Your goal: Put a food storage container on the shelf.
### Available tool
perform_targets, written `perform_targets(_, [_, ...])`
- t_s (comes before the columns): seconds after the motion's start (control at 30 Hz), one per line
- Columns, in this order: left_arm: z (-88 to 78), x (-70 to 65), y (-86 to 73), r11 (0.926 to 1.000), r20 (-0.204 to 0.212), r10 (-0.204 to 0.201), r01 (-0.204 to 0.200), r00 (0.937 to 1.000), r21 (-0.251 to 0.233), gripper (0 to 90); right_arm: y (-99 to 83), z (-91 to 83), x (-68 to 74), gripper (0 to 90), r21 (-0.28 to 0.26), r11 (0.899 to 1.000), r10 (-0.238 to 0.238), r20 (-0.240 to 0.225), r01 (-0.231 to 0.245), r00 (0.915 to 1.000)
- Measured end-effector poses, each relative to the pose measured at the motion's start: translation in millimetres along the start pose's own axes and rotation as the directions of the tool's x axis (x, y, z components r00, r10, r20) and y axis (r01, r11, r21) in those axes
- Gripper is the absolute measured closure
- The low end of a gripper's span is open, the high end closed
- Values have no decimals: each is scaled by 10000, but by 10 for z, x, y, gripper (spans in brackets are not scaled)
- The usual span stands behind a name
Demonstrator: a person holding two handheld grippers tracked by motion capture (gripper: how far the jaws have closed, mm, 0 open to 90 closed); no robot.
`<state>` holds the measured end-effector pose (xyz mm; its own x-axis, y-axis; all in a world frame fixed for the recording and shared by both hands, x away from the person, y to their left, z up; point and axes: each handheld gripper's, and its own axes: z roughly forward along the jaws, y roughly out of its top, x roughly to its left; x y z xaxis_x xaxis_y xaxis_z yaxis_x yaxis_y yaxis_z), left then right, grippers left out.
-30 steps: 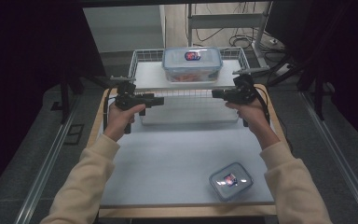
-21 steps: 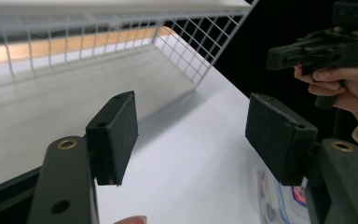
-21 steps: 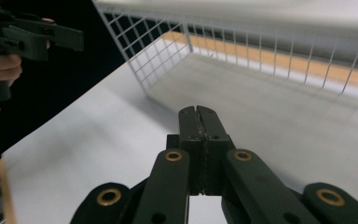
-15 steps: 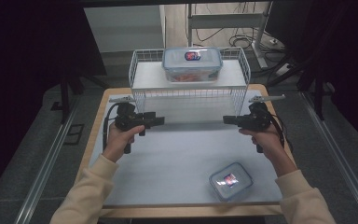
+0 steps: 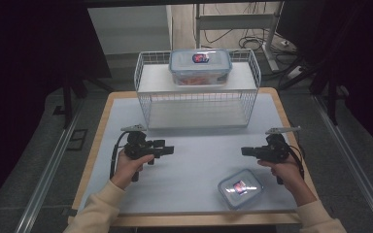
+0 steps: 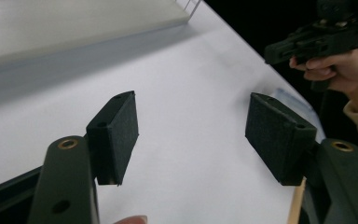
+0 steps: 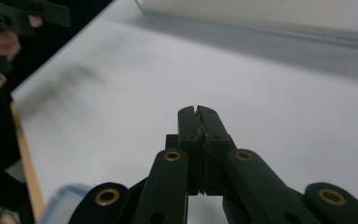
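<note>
The small lidded container (image 5: 240, 188) is seen at the near right of the tabletop (image 5: 189, 165), just beside the right tongs (image 5: 245, 151), which are shut on nothing. The left tongs (image 5: 167, 150) are held wide apart, empty. The container is judged light, rigid and slick, best taken across its sides.

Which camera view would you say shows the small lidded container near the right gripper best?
The high view: the small lidded container lies whole on the table. The left gripper view catches an edge; the right gripper view a blurred corner.
</note>
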<state>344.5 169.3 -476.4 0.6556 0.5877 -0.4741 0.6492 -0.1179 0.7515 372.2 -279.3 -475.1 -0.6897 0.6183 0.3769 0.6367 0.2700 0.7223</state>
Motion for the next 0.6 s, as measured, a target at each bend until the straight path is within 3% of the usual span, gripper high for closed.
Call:
perform_targets(0.07, [30,-11,-25,10000,-221,51,-49,9997,70,338,-11,3,-4,888,21,10000,-12,10,12,10000])
perform_targets(0.17, [53,-26,-75,9999,-205,63,-60,9998,136,337,-42,8,-21,885,164,9999,-56,159,53,9999])
perform_targets(0.27, [53,-30,-154,9997,-382,87,-79,9992,226,334,-46,-7,-14,836,88,9999,-127,212,126,9997])
perform_targets(0.33, [51,-13,-198,9997,-410,-48,58,9991,231,332,-37,-35,2,718,-45,9997,-238,179,239,9996])
perform_targets(0.4, [53,-3,-219,9997,-420,-102,112,9991,220,330,-31,-53,25,531,-165,9992,-352,71,353,9994])
perform_targets(0.6, [102,-6,-239,9997,-168,-1,6,9999,249,317,-69,-105,62,415,-342,9984,-437,115,441,9990])
